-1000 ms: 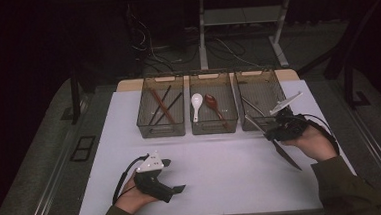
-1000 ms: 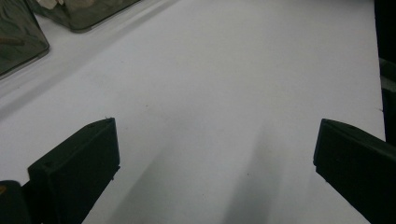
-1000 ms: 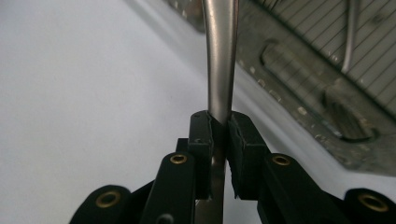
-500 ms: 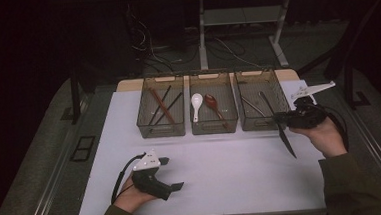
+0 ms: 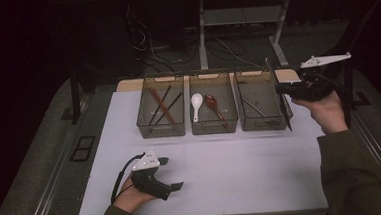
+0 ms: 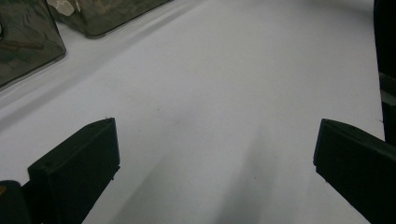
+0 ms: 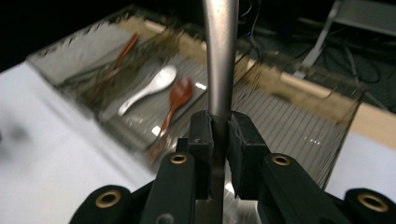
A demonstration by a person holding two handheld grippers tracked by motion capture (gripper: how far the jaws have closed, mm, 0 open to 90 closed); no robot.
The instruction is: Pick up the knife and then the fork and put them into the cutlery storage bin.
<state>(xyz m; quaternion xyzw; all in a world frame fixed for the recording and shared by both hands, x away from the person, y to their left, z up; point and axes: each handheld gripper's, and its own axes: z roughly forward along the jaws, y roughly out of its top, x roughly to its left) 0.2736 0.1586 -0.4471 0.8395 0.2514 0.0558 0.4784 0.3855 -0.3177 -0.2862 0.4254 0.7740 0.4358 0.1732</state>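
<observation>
Since the earlier frame, our right gripper [image 5: 283,89] has lifted the knife [image 7: 219,65], jaws clenched on it; left gripper [image 5: 170,174] rests open. Next: lower it into the right bin [image 5: 274,125].

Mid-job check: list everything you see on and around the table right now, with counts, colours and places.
Table: one, white top, bins along its far edge.
Bins: three, smoky clear plastic, in a row: left bin, middle bin, right bin.
Chopsticks: several thin sticks, red-brown and dark, in the left bin; exact count unclear.
White spoon: one, in the middle bin.
Wooden spoon: one, red-brown, in the middle bin beside the white one.
Metal utensil: one, grey, lying in the right bin.
Knife-like metal piece: one, grey, clamped in the right gripper, raised over the right bin.
Left gripper: black, jaws wide apart, holding nothing, resting on the table's near left.
Right gripper: black, in the raised hand at the table's right edge.
</observation>
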